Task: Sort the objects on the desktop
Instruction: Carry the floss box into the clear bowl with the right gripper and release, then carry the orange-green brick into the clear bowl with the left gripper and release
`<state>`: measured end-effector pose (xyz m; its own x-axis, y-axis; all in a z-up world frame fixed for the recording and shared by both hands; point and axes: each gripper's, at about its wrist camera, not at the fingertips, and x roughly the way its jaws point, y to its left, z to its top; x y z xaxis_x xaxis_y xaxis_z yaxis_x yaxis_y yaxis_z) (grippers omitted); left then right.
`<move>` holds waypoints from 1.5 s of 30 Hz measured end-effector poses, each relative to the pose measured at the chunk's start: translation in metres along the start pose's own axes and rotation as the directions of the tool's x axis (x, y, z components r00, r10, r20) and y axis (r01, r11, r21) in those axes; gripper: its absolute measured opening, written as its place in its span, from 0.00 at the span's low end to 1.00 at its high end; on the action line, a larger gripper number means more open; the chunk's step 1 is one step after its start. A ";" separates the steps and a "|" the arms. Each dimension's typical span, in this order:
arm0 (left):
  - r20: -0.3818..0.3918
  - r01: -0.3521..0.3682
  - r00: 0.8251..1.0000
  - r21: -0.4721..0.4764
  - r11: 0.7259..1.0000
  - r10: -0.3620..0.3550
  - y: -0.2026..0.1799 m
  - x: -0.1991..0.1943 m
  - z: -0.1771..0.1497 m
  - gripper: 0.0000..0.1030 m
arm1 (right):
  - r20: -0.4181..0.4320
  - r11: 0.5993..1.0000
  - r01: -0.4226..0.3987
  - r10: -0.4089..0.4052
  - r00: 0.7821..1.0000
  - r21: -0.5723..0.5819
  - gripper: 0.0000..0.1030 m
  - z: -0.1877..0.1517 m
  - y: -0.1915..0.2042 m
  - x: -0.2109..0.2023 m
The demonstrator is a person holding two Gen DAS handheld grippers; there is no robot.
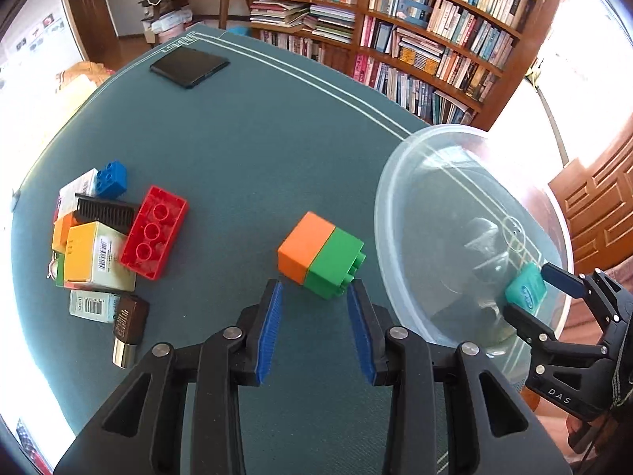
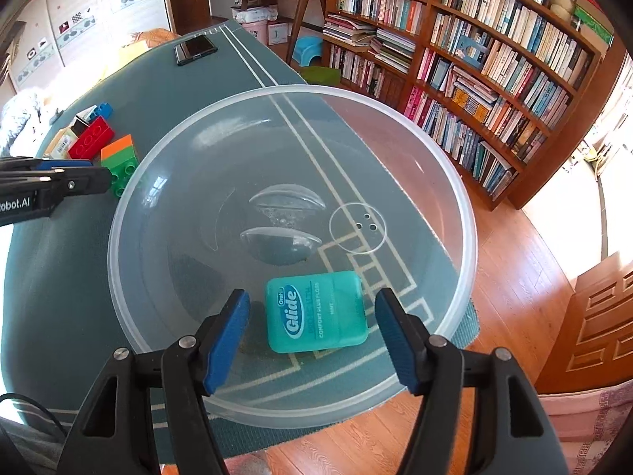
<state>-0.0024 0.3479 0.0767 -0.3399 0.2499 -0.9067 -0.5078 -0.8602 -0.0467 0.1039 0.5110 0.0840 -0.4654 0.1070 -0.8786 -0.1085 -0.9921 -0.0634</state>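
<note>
The left wrist view looks down along its fingers across the table [image 1: 245, 150], near the orange-green block [image 1: 320, 255]. The right wrist view looks steeply into the bowl [image 2: 118, 213] from close above. Both share bowl, block and bookshelf [image 1: 415, 27].

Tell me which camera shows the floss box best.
Right wrist: the teal floss box lies label-up in the clear bowl, between the open right gripper fingers. Left wrist shows only a partly hidden corner through the bowl wall.
</note>
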 end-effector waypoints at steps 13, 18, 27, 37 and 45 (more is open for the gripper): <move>0.024 0.058 0.998 -0.014 0.998 -0.058 0.005 0.007 0.015 0.63 | -0.009 0.998 -0.041 0.041 0.999 0.049 0.74 0.010 -0.014 -0.004; 0.032 0.054 0.998 -0.006 0.999 -0.054 0.005 0.007 0.028 0.63 | -0.005 0.998 -0.045 0.045 0.999 0.051 0.76 0.012 -0.017 -0.005; 0.016 0.075 0.997 0.015 0.997 -0.075 0.012 0.019 0.035 0.63 | -0.005 0.999 -0.020 0.020 1.000 0.039 0.79 0.012 -0.011 -0.002; -0.005 0.111 0.994 0.068 0.991 -0.111 0.013 0.010 0.026 0.63 | -0.002 1.000 -0.007 0.007 1.000 0.029 0.88 0.013 -0.005 0.002; -0.016 0.035 0.999 0.050 0.998 -0.034 0.012 0.020 0.035 0.78 | 0.001 1.000 0.002 -0.002 1.000 0.024 0.89 0.012 -0.002 0.002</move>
<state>-0.0430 0.3582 0.0726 -0.3094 0.2721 -0.9112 -0.5580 -0.8278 -0.0577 0.0927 0.5134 0.0884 -0.4658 0.1086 -0.8782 -0.1299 -0.9901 -0.0536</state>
